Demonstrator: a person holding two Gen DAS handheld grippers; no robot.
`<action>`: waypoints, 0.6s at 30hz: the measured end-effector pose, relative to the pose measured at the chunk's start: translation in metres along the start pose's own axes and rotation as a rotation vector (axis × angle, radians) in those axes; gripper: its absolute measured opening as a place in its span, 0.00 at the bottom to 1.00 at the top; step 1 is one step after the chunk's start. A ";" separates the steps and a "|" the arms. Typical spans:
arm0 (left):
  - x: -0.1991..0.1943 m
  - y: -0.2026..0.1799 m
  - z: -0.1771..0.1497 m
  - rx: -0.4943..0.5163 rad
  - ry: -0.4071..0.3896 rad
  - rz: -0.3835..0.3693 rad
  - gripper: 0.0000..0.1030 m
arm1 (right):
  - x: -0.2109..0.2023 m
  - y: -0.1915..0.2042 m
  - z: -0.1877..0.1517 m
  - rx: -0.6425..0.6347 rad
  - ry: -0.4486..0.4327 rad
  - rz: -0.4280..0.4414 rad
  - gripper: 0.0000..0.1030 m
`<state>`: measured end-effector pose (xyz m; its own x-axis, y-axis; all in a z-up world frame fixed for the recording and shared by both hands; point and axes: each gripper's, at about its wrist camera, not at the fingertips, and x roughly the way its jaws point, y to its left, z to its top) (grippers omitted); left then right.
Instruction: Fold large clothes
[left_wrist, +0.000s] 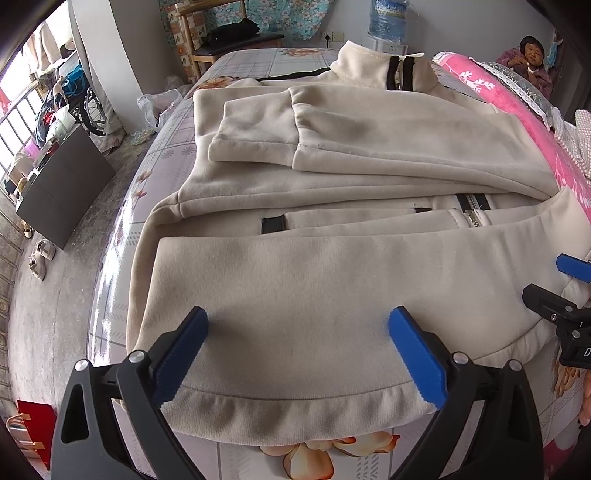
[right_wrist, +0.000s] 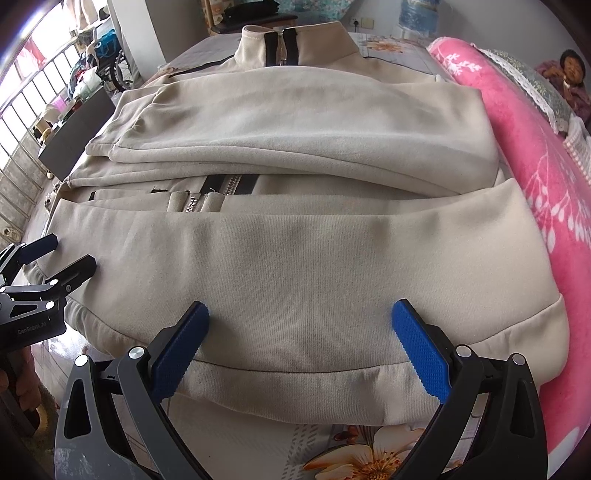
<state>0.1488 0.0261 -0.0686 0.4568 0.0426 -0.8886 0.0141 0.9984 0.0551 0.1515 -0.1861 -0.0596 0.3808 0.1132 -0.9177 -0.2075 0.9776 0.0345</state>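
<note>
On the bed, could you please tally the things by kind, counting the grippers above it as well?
Jackets: 1, cream jacket
Blankets: 1, pink blanket
Grippers: 2, left gripper and right gripper, both open
Total: 4

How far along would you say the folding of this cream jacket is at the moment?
Done: both sleeves lie folded across the jacket, and its bottom part is turned up over the zipper. In hand: nothing; the left claw and right claw stand open over the hem. Left: probably another fold toward the collar.
</note>
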 end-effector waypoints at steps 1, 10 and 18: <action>0.000 0.000 0.000 0.001 0.001 0.000 0.94 | 0.000 0.000 0.001 0.000 0.003 0.001 0.92; 0.002 0.000 0.003 0.008 0.006 -0.005 0.95 | 0.004 0.000 0.006 -0.009 0.021 0.000 0.92; 0.003 0.000 0.003 0.010 0.005 -0.009 0.95 | 0.007 0.000 0.009 -0.014 0.035 -0.001 0.92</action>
<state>0.1529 0.0257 -0.0699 0.4523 0.0336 -0.8913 0.0269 0.9983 0.0513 0.1621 -0.1836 -0.0628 0.3489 0.1053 -0.9312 -0.2198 0.9752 0.0279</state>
